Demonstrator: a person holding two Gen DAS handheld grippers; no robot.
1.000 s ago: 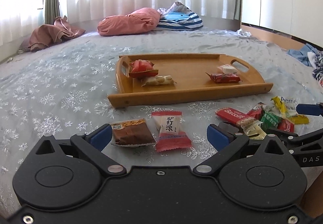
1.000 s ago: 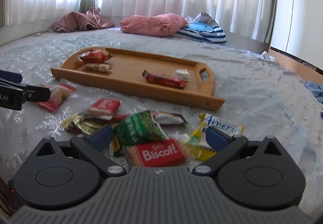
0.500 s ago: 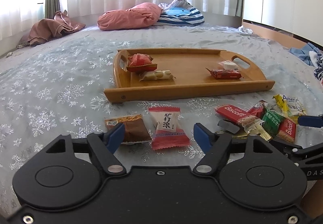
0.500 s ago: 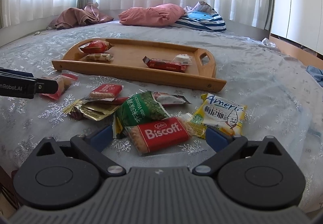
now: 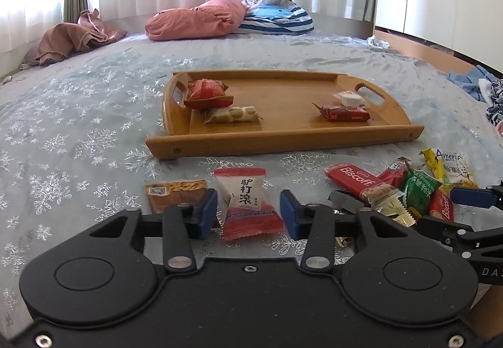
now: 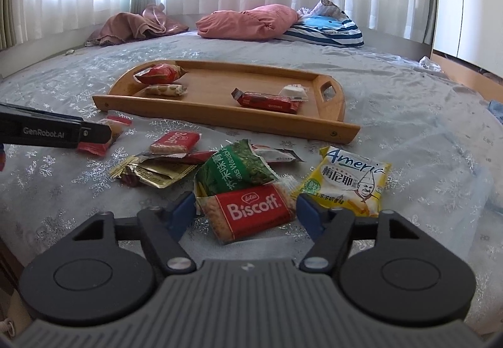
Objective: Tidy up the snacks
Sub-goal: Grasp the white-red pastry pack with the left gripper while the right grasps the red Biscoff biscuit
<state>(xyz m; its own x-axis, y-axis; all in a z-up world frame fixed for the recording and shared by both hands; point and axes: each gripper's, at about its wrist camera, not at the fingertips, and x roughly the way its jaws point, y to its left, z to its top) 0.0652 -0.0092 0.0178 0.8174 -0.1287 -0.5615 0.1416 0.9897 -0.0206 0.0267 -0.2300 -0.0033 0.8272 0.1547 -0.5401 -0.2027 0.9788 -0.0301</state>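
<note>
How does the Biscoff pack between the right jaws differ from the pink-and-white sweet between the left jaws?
The Biscoff pack is red with white Latin lettering and leans on the green wasabi-pea pack; the pink-and-white sweet bears black Chinese characters and lies alone, clear of the brown pack beside it. The Biscoff lies crosswise, the sweet lengthwise. Both are off the wooden tray, each framed by open jaws.

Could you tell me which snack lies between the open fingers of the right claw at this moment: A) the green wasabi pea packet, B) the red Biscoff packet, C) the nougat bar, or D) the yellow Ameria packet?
B: in the right wrist view the red Biscoff packet lies between the blue pads of the right claw, not yet clamped.
</note>
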